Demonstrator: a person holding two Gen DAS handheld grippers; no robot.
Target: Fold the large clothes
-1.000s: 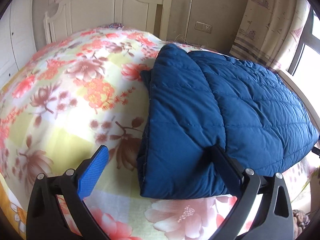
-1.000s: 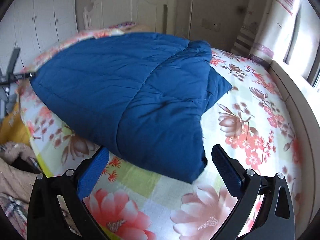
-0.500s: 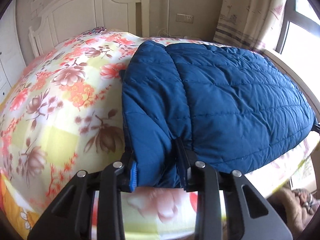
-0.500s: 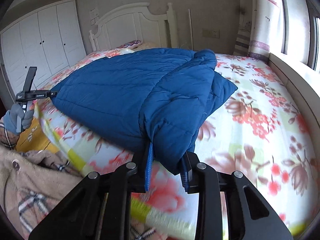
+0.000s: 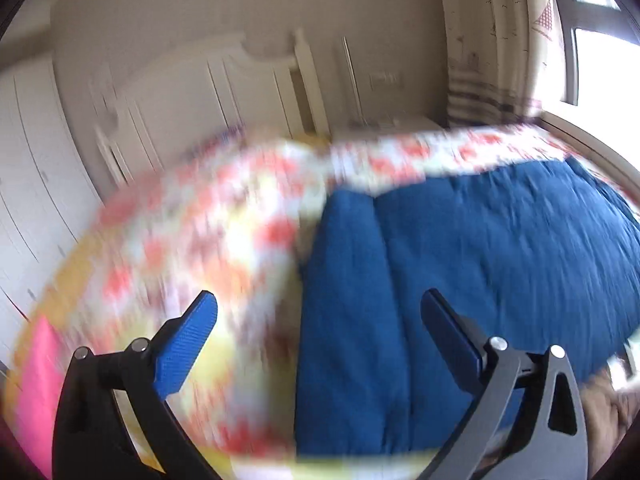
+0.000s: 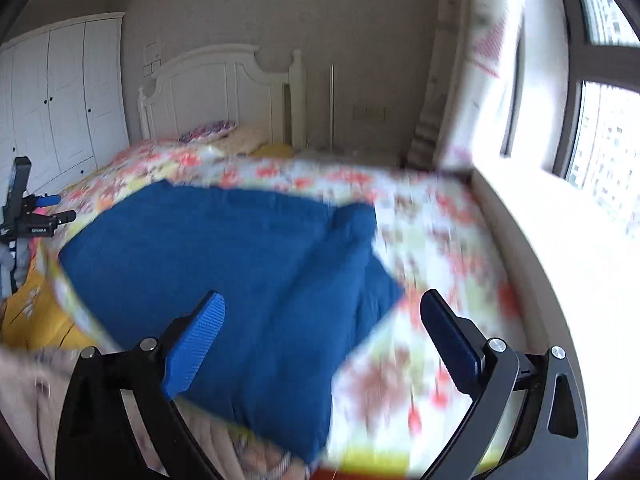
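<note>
Hand-held gripper (image 5: 320, 332) jaws opening, empty; blurred blue coat (image 5: 460, 280); floral bedspread (image 5: 208, 240) smeared.

Right hand-held gripper (image 6: 320, 332) opening, empty — blue quilted coat (image 6: 240, 280) on floral bedspread (image 6: 440, 248)

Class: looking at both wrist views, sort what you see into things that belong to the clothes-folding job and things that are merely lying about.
Job: blue padded garment; left gripper and right gripper, both opening, nothing between them.

Lying about: floral bedspread; headboard; pillow; wardrobe; curtain.
</note>
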